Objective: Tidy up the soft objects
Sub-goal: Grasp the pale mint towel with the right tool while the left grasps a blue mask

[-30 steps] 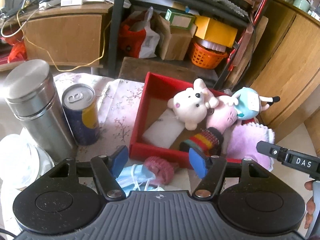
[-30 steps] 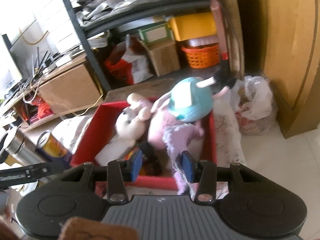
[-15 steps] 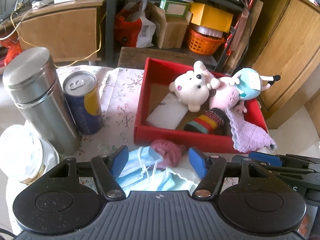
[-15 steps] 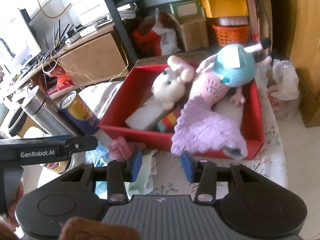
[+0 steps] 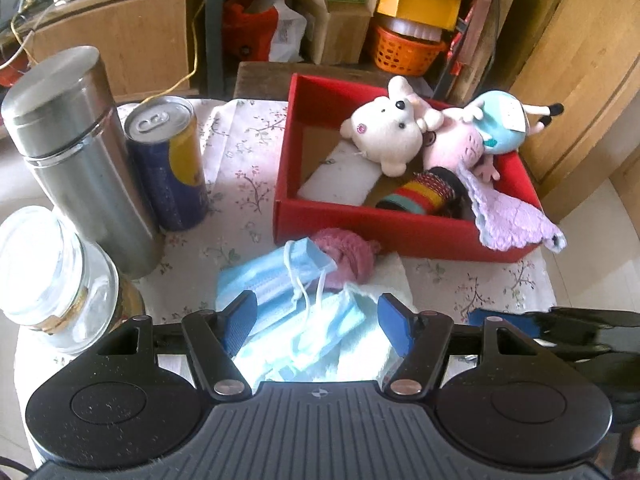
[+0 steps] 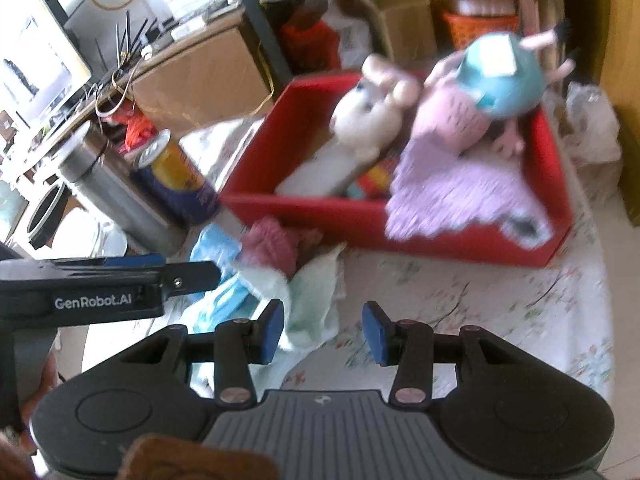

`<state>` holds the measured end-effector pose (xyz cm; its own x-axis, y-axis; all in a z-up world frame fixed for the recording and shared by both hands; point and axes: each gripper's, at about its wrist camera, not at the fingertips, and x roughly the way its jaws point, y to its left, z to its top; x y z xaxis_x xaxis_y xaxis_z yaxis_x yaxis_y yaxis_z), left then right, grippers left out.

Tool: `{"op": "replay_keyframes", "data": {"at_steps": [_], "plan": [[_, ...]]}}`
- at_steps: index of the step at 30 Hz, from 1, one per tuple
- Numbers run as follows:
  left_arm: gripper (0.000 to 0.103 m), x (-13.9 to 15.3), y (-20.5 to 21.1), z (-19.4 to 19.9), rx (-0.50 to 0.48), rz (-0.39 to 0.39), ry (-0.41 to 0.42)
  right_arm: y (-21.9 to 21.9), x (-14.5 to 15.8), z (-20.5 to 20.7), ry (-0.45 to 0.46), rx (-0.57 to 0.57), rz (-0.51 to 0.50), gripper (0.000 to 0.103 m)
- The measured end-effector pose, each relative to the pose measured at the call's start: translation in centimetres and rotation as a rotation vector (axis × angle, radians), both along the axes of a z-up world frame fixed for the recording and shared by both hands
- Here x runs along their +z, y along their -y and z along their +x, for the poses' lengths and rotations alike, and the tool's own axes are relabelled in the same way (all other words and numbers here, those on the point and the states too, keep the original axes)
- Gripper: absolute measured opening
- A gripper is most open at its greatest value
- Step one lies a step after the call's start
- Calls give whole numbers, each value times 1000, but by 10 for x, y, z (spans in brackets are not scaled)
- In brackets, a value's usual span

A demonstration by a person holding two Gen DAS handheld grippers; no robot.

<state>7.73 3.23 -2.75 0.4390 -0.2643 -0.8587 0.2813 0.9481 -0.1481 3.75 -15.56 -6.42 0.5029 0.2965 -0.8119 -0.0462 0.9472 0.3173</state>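
A red box holds a white bear, a pink pig toy in a teal dress, a striped roll and a white pad. A purple cloth drapes over its front wall. In front of the box lie blue face masks, a pink knitted piece and a pale tissue. My left gripper hovers open just above the masks. My right gripper is open with nothing between its pads, over the tablecloth beside the tissue.
A steel flask, a blue and yellow can and a glass jar stand at the left on the flowered tablecloth. Behind are a cluttered shelf and an orange basket. A wooden cabinet is at the right.
The right gripper has drawn back from the box toward the near table edge, and the purple cloth now hangs over the box's front wall. The left gripper has sunk toward the masks.
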Motion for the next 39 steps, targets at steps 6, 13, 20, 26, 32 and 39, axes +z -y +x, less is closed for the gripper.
{"op": "replay_keyframes", "data": {"at_steps": [6,13,20,26,32,39], "plan": [[68,5,-15,-6,12,-29,0,-23,-20,7,-50,24,-2,14],[68,3,-34,-7,39,-47,-17,-38,-37,19,-106,-3,36,17],[70,1,-36,-6,35,-64,-31,-56,-48,26,-121,22,84,22],[71,-1,-32,-4,20,-61,-39,-48,-44,22,-117,75,83,0],[74,-7,-19,-4,-33,-38,-52,-23,-31,8,-106,78,128,0],[72,-40,5,7,-100,30,-129,16,5,-25,-47,63,157,0]]}}
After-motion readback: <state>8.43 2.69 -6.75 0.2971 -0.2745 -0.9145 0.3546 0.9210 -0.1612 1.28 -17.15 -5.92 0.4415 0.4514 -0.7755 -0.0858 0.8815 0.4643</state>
